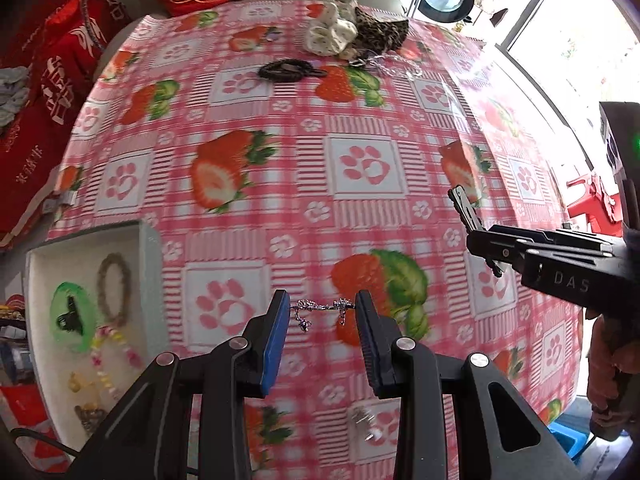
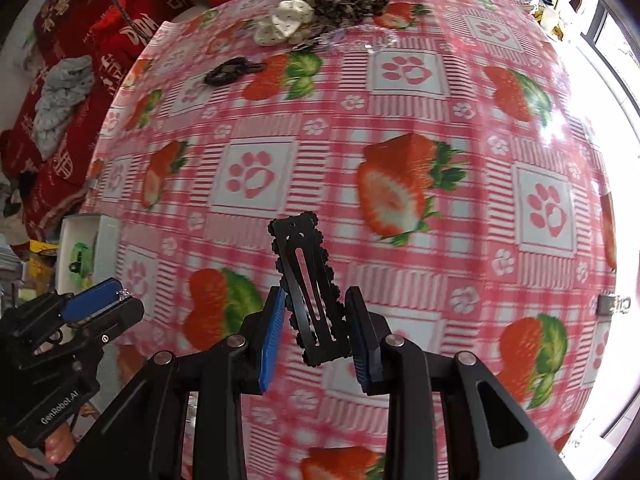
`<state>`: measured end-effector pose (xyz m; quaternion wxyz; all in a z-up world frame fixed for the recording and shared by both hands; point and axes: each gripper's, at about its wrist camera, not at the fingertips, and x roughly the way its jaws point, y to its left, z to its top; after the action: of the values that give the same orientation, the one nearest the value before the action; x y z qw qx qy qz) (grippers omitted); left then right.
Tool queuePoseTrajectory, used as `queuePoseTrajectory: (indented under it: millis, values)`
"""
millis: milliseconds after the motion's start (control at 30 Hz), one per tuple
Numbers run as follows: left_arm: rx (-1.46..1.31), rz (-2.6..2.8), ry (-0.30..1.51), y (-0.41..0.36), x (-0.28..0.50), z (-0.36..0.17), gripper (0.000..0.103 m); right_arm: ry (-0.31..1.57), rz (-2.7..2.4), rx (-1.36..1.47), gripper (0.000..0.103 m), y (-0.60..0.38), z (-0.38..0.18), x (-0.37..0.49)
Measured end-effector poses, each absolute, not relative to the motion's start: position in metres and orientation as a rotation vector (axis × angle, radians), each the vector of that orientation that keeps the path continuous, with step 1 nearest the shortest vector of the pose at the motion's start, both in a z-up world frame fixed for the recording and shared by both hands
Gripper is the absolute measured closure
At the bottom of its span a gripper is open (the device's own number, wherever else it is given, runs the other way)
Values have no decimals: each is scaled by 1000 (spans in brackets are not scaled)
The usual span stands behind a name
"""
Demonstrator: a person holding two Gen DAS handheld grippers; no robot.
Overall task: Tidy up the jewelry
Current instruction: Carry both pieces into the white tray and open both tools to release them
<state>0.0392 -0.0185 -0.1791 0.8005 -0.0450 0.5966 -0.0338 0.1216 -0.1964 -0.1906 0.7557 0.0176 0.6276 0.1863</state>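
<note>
My left gripper (image 1: 322,310) holds a thin silver chain (image 1: 320,307) stretched between its fingertips, above the strawberry tablecloth (image 1: 280,140). It also shows in the right wrist view (image 2: 120,298), low at the left. My right gripper (image 2: 316,312) is shut on a black hair clip (image 2: 310,284) that stands up between its pads. The right gripper and clip (image 1: 466,208) show at the right of the left wrist view. A white tray (image 1: 150,264) at the table's left edge holds a green clip, a beaded bracelet and other pieces; it shows in the right wrist view too (image 2: 106,240).
A black hair tie (image 1: 286,70) lies at the far middle. White and leopard scrunchies (image 1: 344,34) and a silver chain lie at the far edge. Small silver pieces (image 1: 364,420) lie near the front. Red cushions (image 1: 52,80) are on the left.
</note>
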Motion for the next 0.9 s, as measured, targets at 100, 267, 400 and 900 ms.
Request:
queuePoseTrajectory:
  millis: [100,267,400,900]
  values:
    - [-105,-61,1284,2,24,-176,63,1373,414,58,69,-182,-186,114]
    - [-116,-30,1277,36,-2,-168,63,1364,445,57,69,-148,-173,98]
    - [-137,6,1275,67,-29,-163,63,1364,480,47,69,-118,-166,85]
    - [-202,137,1335,159,-115,-182,63,1422,683,-65,69,5,-164,10]
